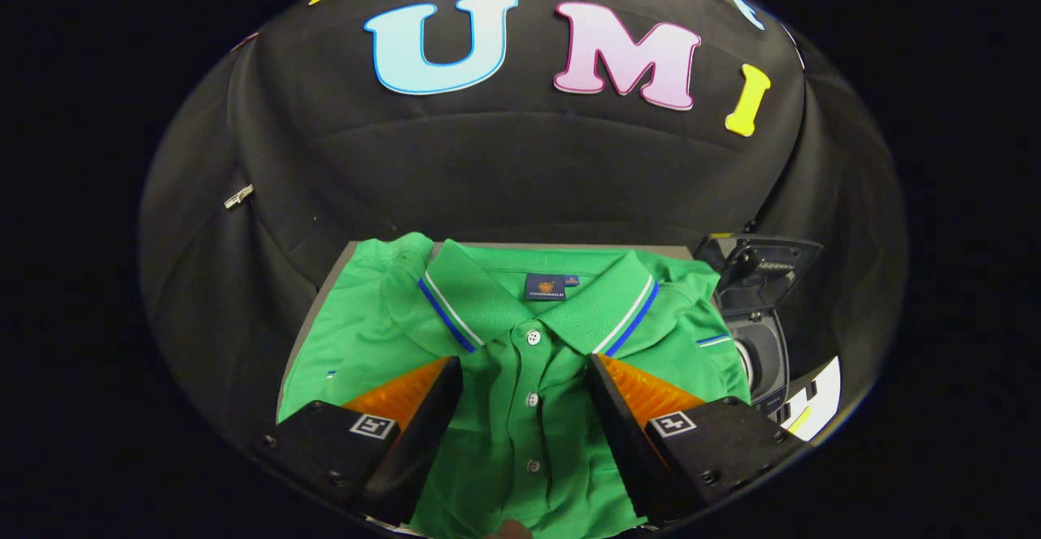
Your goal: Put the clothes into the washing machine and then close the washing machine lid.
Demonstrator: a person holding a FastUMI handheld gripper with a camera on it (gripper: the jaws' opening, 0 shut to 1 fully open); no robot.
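Spreading claw fingers hiding polo shirt front.

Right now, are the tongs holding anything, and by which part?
Nothing held. The tongs are open over the green polo shirt, fingers either side of its button placket, just below the collar. No cloth is pinched.

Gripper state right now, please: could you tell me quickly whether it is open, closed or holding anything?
Gripper: open, holding nothing; its fingers are spread over the button placket of the green polo shirt.
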